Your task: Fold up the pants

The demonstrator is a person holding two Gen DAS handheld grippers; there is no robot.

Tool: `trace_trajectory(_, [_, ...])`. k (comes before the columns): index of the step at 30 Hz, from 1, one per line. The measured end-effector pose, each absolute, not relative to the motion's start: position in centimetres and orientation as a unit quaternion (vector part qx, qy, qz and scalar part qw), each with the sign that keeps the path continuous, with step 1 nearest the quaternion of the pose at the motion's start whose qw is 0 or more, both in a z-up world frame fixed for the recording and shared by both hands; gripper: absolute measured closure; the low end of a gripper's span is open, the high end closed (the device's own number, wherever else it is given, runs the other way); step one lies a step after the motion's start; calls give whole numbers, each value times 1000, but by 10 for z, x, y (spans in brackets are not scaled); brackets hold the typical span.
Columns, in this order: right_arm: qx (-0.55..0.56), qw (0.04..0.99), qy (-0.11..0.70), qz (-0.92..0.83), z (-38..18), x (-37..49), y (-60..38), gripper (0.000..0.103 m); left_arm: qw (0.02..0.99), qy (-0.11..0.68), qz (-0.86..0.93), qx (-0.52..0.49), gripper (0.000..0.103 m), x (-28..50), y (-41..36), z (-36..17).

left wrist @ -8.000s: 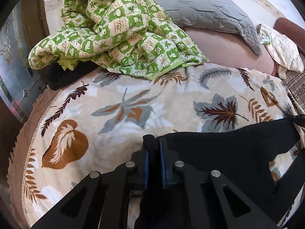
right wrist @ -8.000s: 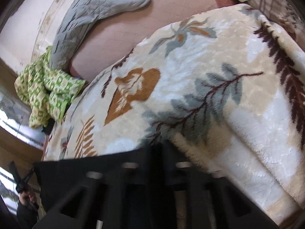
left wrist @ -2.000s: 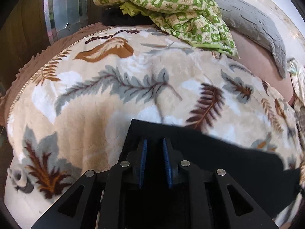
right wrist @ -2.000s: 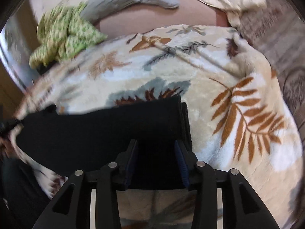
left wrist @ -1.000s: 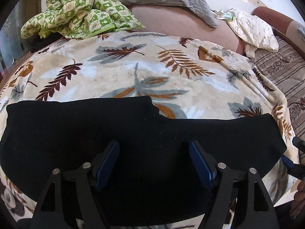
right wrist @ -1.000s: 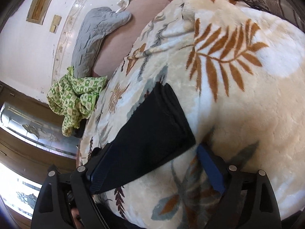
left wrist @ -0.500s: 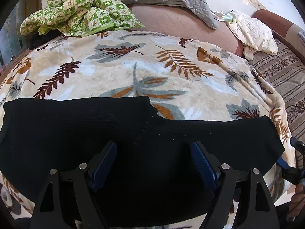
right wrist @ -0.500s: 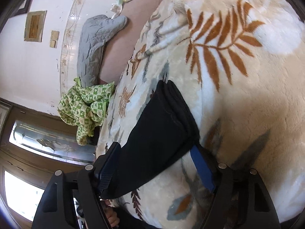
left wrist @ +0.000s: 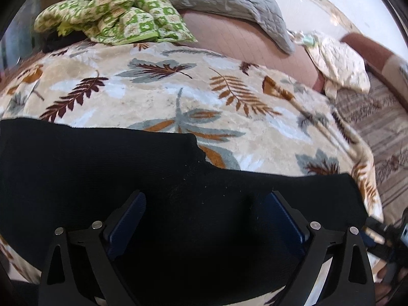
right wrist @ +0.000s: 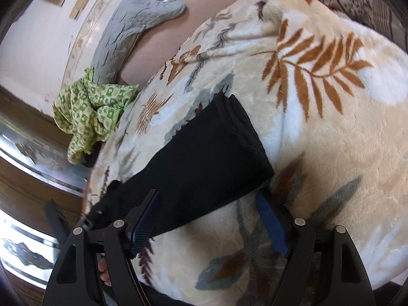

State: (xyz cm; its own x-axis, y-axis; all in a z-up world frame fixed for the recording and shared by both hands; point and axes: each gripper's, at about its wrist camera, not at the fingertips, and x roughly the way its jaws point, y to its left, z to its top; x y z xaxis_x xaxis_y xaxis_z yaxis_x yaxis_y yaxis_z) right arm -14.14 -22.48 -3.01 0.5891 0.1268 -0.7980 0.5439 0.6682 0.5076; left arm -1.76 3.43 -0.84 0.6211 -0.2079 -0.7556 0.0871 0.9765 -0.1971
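Observation:
The black pants (left wrist: pixel 127 178) lie flat as a long band across the near part of a leaf-patterned blanket (left wrist: pixel 193 97). My left gripper (left wrist: pixel 204 204) hovers over their middle, open and empty. In the right wrist view the pants (right wrist: pixel 204 158) run from lower left to their leg hem near the centre. My right gripper (right wrist: pixel 206 204) is open and empty near the hem end, its right finger over the blanket (right wrist: pixel 318 117). The right gripper also shows at the left wrist view's right edge (left wrist: pixel 382 232).
A green checked quilt (left wrist: pixel 114 7) and a grey pillow (left wrist: pixel 229 2) lie at the far side. A cream cloth (left wrist: pixel 341 63) sits at the back right by a striped cover (left wrist: pixel 382 117). A glass door (right wrist: pixel 28 158) stands to the left.
Both grippers have let go of the pants and opened wide. The pants now lie spread flat on the blanket. In the last half second the left view shifted only slightly.

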Motion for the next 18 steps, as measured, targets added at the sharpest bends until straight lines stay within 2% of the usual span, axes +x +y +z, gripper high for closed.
trace_trajectory(5, [362,817,428,-135,-28,-144,-216,21,896,433,-82,-59,7,-20,32,-9])
trace_trajectory(10, [507,783,338,-127,-39,-161,-252,20,892,436,-87,-79,6,-17,36,-6])
trace_trajectory(14, [576,750,296,-130,-44,-166,-273,21,889,433,-92,-113,6,-15,45,-6])
trace_trajectory(18, [561,756,310,-133,-42,-167,-269,34,889,431,-94,-125,6,-15,49,-7])
